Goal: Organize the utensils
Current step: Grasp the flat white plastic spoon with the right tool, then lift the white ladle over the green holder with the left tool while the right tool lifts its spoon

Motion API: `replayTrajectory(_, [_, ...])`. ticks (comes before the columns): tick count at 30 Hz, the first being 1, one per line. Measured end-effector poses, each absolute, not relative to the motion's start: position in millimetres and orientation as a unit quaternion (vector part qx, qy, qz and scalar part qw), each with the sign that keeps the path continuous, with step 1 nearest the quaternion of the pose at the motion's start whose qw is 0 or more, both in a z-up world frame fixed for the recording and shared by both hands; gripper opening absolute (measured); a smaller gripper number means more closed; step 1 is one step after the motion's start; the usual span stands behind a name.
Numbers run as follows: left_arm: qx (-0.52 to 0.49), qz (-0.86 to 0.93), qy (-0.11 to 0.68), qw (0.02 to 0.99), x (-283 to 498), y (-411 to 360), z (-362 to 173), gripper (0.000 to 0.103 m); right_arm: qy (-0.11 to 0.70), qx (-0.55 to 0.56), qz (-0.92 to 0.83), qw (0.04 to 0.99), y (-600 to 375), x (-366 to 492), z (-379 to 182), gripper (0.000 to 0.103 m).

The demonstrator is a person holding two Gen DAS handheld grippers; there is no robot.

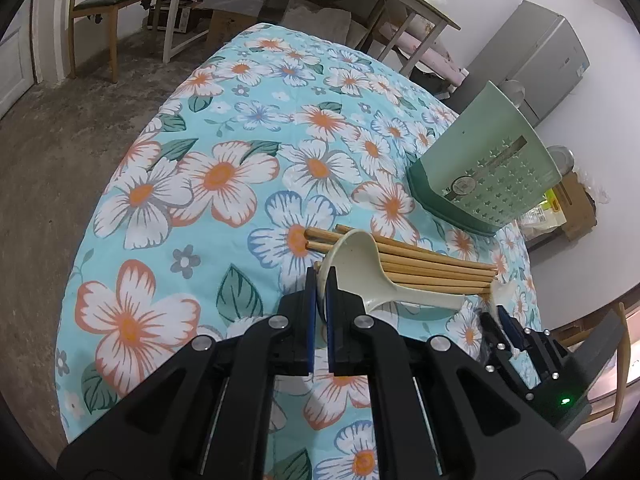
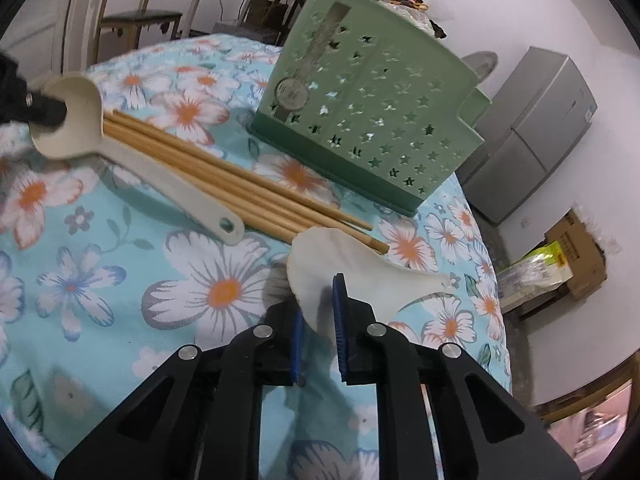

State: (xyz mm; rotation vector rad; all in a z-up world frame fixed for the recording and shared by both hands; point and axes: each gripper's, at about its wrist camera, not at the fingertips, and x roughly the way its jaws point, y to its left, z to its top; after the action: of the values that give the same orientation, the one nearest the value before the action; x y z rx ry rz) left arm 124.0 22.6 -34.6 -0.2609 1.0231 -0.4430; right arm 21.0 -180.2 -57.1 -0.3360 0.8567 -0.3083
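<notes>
Left wrist view showed left gripper jaws clamped on the ladle; right gripper jaws clamped on the rice paddle. Next: lift both into the holder.

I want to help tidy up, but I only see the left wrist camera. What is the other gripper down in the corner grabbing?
Observer: The right gripper has a white spoon between its pads, bowl end in.
Operator: Does my beige ladle have a hole?
Observer: Yes, at its handle tip, beside the chopsticks.
Operator: Is the green holder a plain box?
Observer: No, one upper corner is cut into a step.
</notes>
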Motion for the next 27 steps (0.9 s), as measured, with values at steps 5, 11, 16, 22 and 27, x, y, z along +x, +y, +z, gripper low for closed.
replayTrajectory(5, [-0.119,-0.210,0.474,0.847,122.7,21.5,-29.5,0.003,0.393,-0.129,-0.141,0.900,-190.1,13.9,-36.1,0.010])
replayTrajectory(11, [-0.101,-0.217,0.441,0.865,119.1,16.0,-11.4,0.003,0.369,-0.084,-0.124,0.917,-199.6,7.8,-6.6,0.007])
replayTrajectory(16, [-0.090,-0.228,0.407,0.880,113.3,11.8,8.6,0.003,0.356,-0.067,-0.116,0.925,-202.9,6.5,6.2,0.006])
replayTrajectory(22, [-0.089,-0.248,0.365,0.893,108.4,10.2,35.7,0.003,0.352,-0.055,-0.115,0.927,-206.3,3.9,8.4,0.006])
replayTrajectory(27, [-0.086,-0.267,0.325,0.903,107.0,8.4,65.0,0.003,0.350,-0.050,-0.113,0.929,-208.6,3.0,9.5,0.006])
